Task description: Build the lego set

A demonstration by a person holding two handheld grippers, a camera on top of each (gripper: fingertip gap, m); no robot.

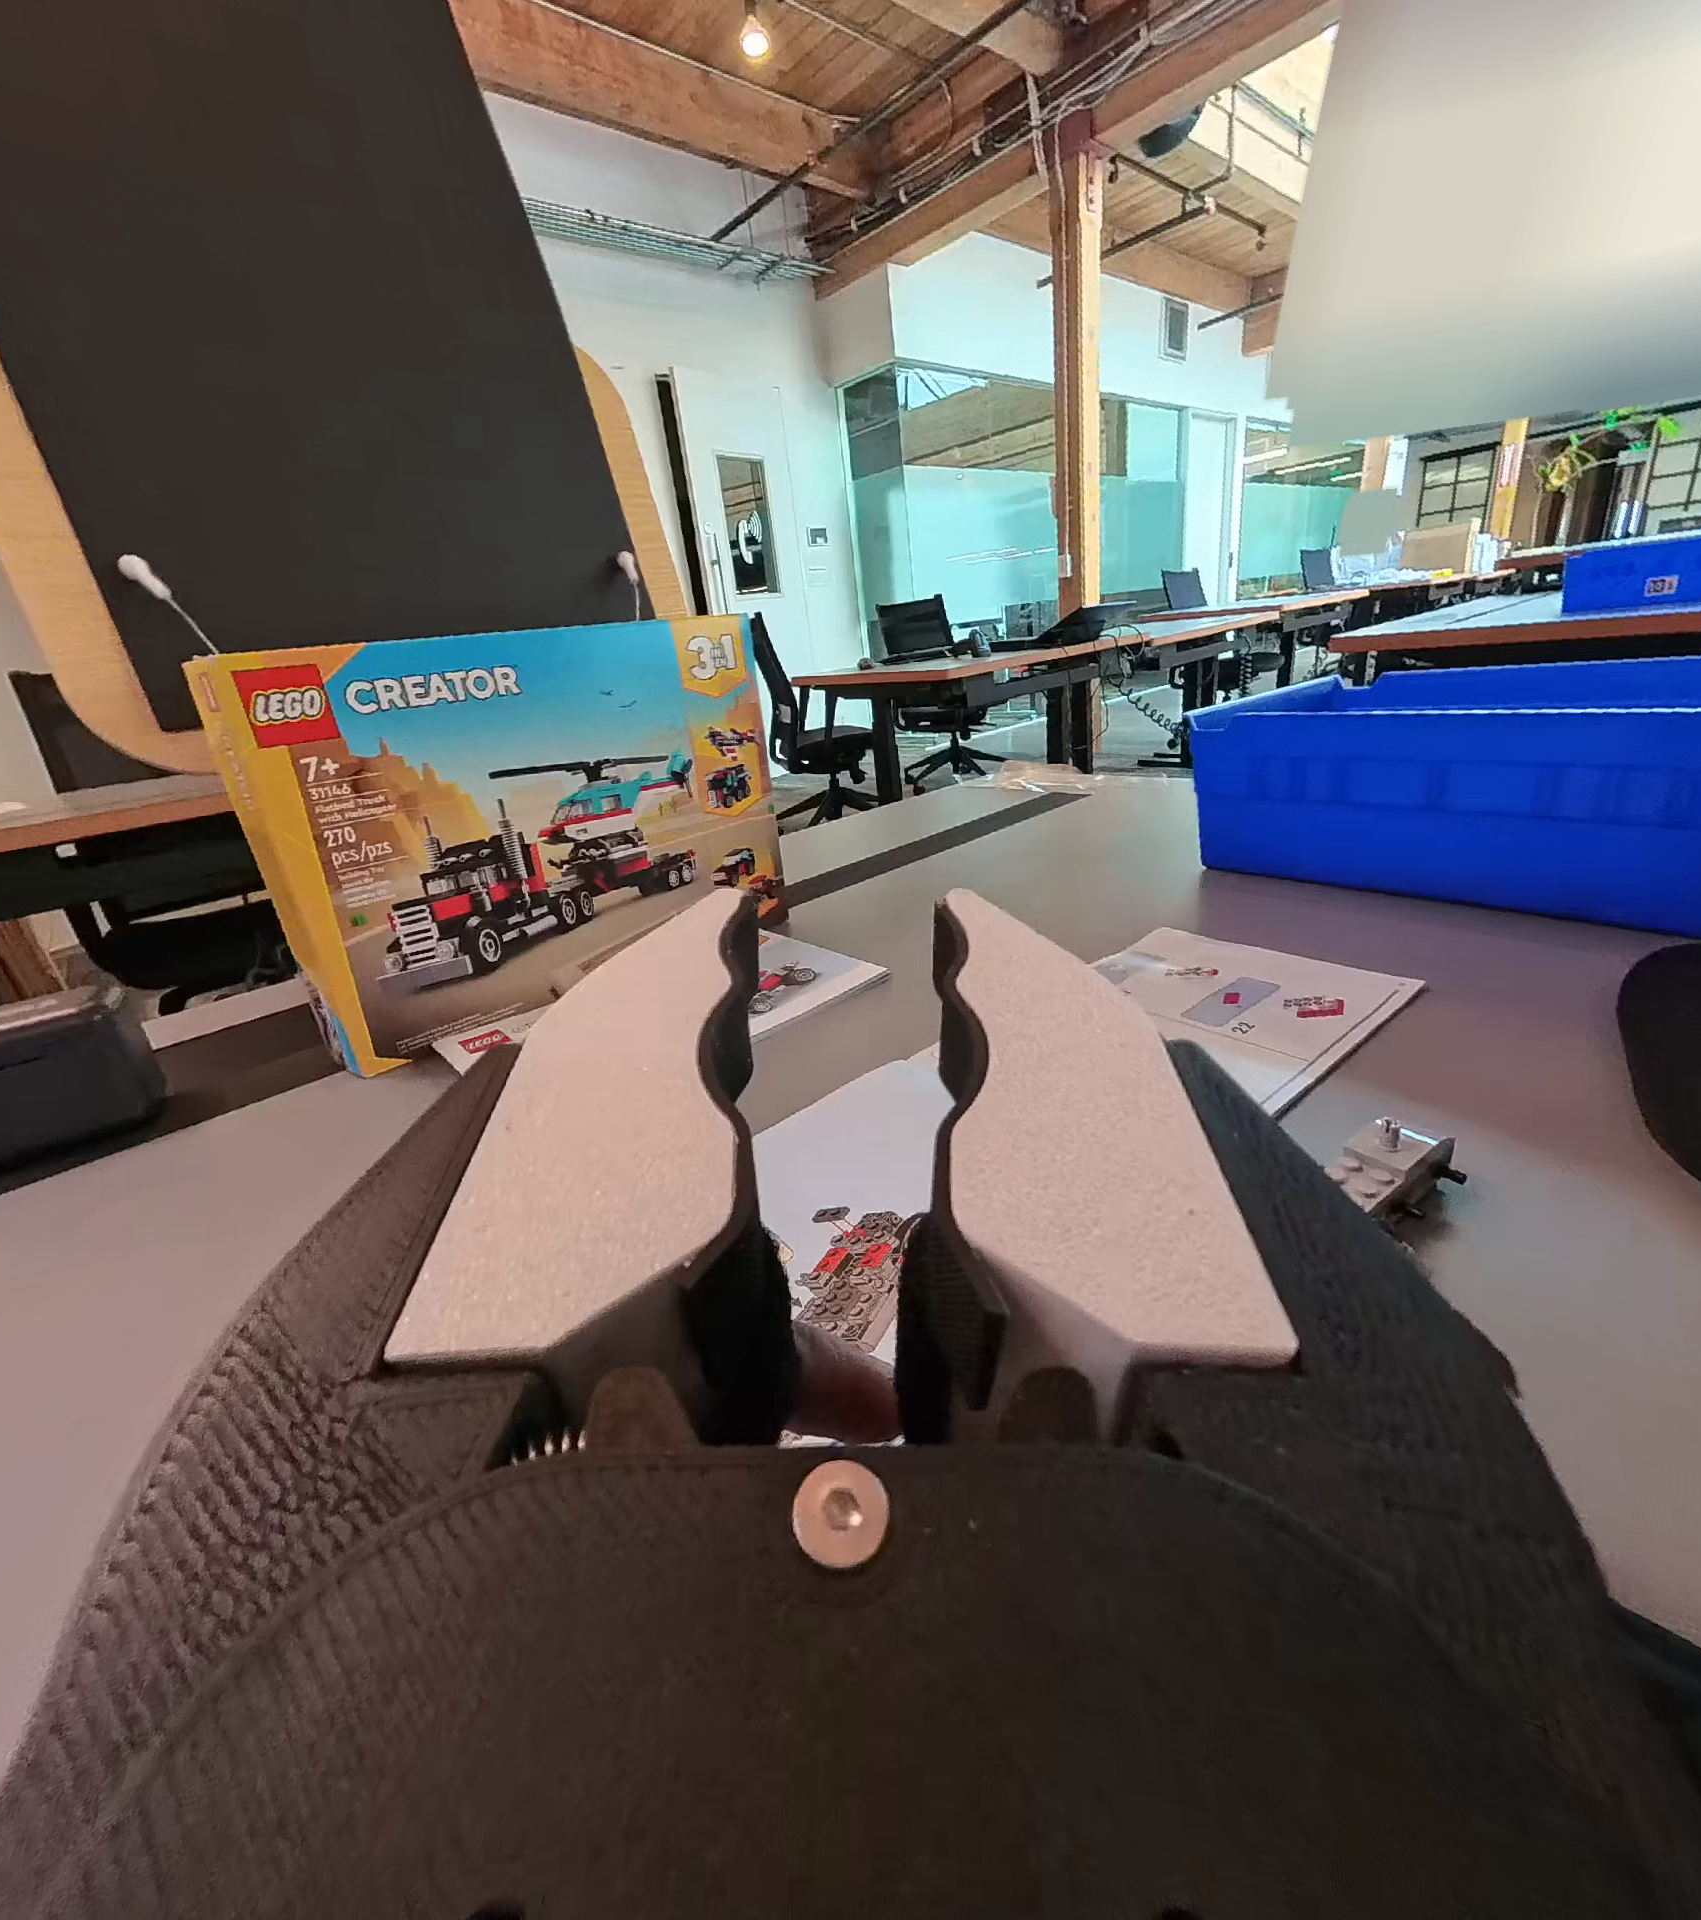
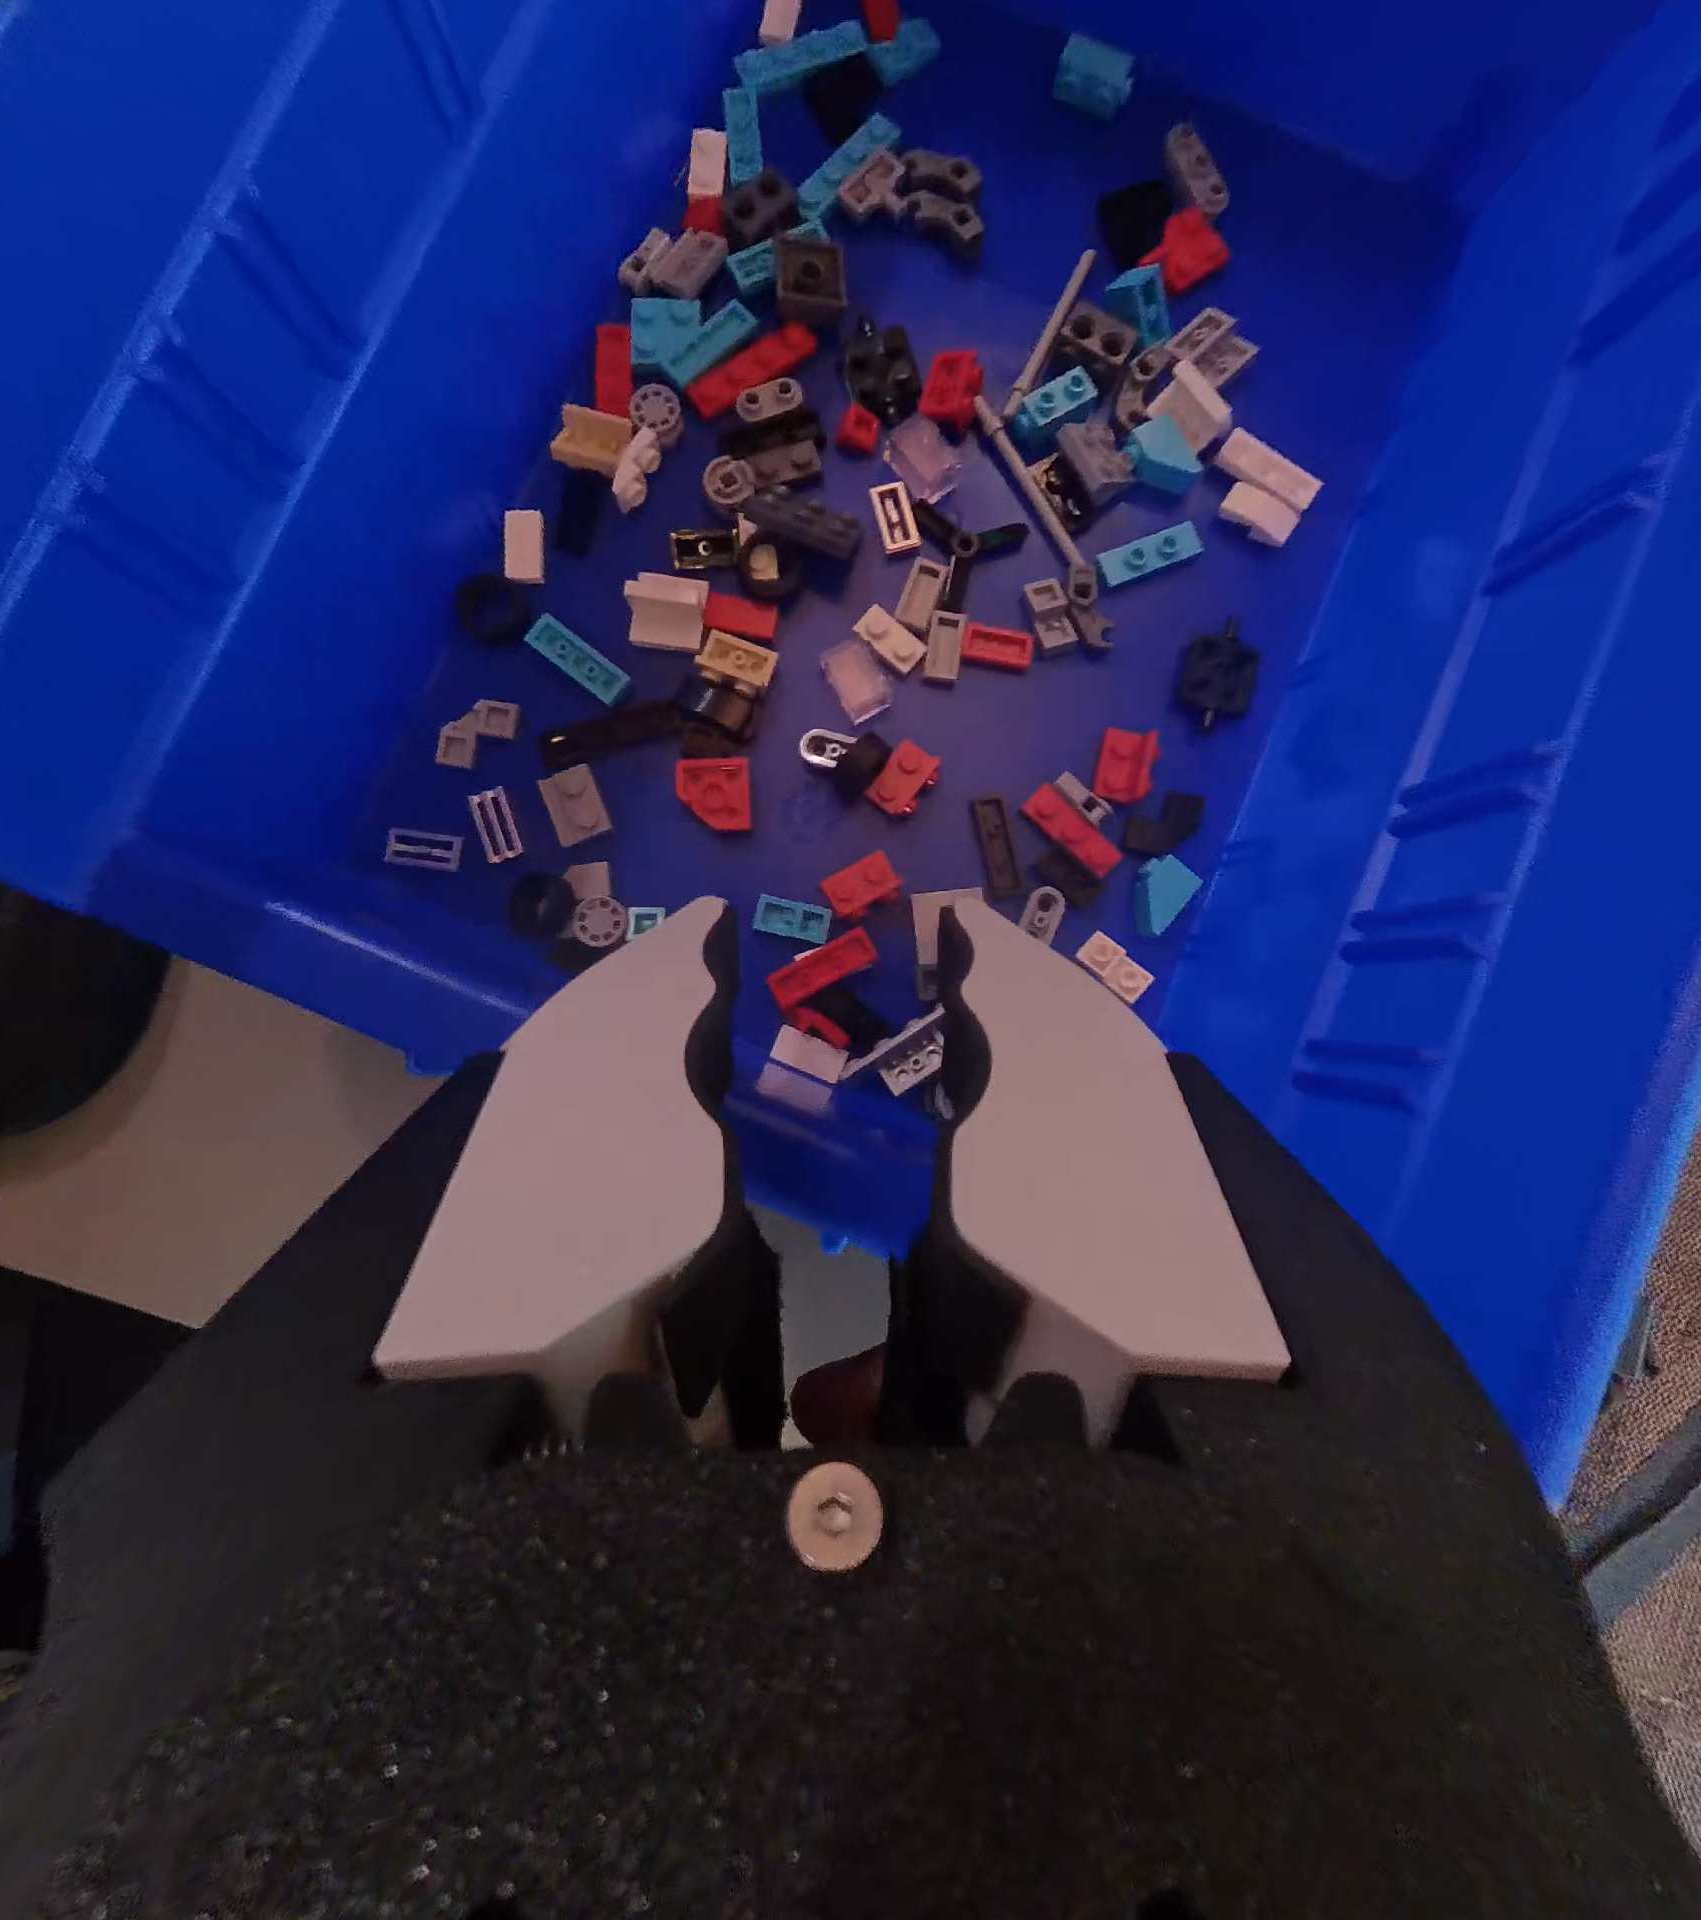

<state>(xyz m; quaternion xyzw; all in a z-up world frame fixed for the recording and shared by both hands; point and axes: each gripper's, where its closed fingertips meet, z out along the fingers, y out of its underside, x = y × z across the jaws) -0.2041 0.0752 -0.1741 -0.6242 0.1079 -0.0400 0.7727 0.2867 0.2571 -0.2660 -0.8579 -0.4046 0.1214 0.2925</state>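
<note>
Overhead, the right gripper point(image 2: 835, 940) hangs with its grey fingers parted and nothing between them, above the near wall of the deep blue plastic bin point(image 2: 202, 436); loose small plastic bricks point(image 2: 856, 540) in red, teal, grey and black lie scattered from its twelve o'clock. The left gripper point(image 1: 844, 925), likewise parted and empty, sits low over the grey tabletop point(image 1: 150, 1247). An open instruction booklet point(image 1: 1251, 997) lies at its one o'clock, the upright cardboard set box point(image 1: 482, 831) at eleven, and a small light-grey brick assembly point(image 1: 1397, 1158) at three.

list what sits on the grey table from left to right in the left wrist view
dark grey rounded case → upright colourful cardboard lego box → open white instruction booklet → small grey lego assembly → blue plastic bin
</note>
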